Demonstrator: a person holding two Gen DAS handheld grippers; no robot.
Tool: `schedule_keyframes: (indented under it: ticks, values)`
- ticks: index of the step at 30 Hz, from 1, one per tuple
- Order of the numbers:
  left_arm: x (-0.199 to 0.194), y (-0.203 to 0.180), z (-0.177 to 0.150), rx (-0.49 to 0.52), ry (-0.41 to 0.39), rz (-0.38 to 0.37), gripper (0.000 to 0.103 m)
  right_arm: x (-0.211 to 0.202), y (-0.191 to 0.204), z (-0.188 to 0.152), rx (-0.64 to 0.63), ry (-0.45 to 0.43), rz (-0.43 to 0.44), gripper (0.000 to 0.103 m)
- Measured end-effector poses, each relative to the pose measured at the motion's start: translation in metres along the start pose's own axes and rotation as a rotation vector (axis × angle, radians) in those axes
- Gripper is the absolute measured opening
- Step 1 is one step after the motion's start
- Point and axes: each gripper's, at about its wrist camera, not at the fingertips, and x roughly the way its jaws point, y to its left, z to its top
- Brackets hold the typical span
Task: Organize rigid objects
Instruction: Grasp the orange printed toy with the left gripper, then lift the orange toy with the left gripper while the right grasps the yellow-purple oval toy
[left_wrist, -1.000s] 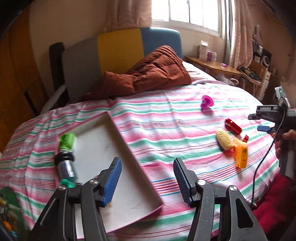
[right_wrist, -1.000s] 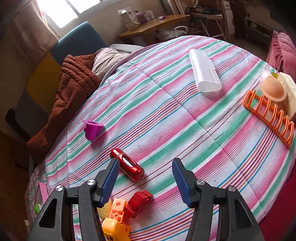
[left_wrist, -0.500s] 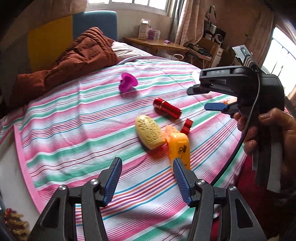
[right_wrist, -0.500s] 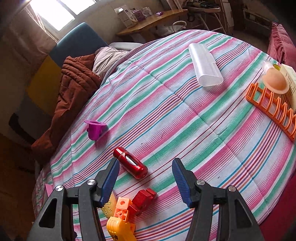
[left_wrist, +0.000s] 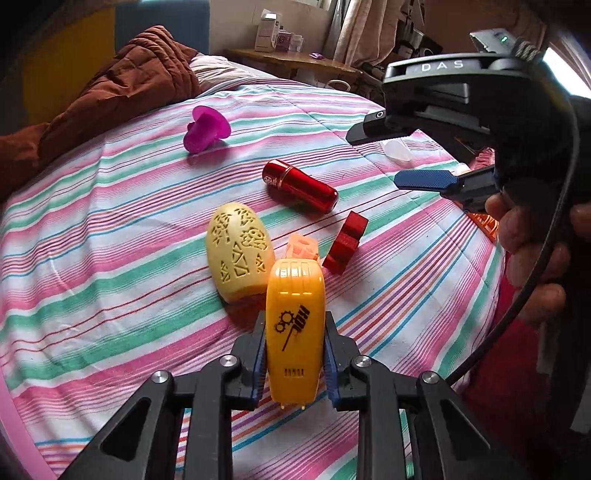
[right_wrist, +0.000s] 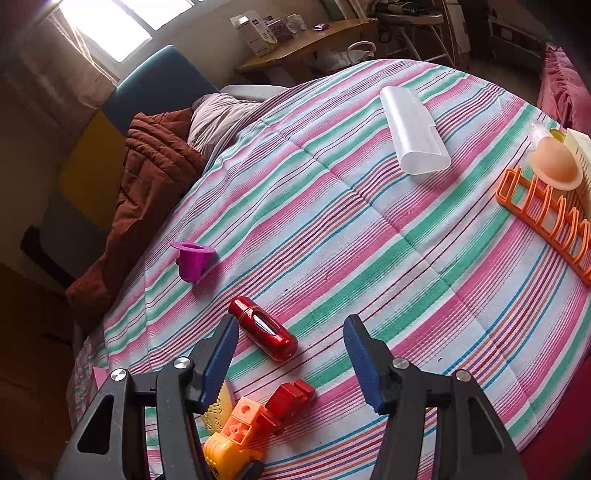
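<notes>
Orange rack (right_wrist: 546, 218) cut off right

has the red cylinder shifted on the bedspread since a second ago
No. In the right wrist view the red cylinder lies on the same stripes, the same way off from the purple cup; the right gripper hangs open above it.

Left wrist cam sits low, v. close over the striped bedspread (left_wrist: 110, 229), looking fwd past its tongs, tilted down, twd the desk (left_wrist: 295, 62). Right wrist cam sits higher, further back, also tilted down. Both views share the red cylinder (left_wrist: 300, 185) (right_wrist: 263, 328) & purple cup (left_wrist: 207, 128) (right_wrist: 192, 258) ahead of the tongs.
</notes>
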Motion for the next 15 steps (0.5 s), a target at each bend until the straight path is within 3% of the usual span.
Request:
schedule_keyframes:
  ticks: [8, 11, 15]
  values:
    - [-0.028, 0.026, -0.047, -0.017, -0.020, 0.049, 0.024, 0.003, 0.005, -0.002, -0.029, 0.009, -0.015, 0.060]
    - [-0.038, 0.032, -0.055, -0.037, -0.046, 0.027, 0.024, 0.000, 0.019, -0.005, -0.079, 0.025, 0.128, 0.057]
    - [-0.042, 0.040, -0.058, -0.049, -0.060, 0.053, 0.024, 0.009, 0.063, -0.022, -0.267, 0.170, 0.309, 0.057]
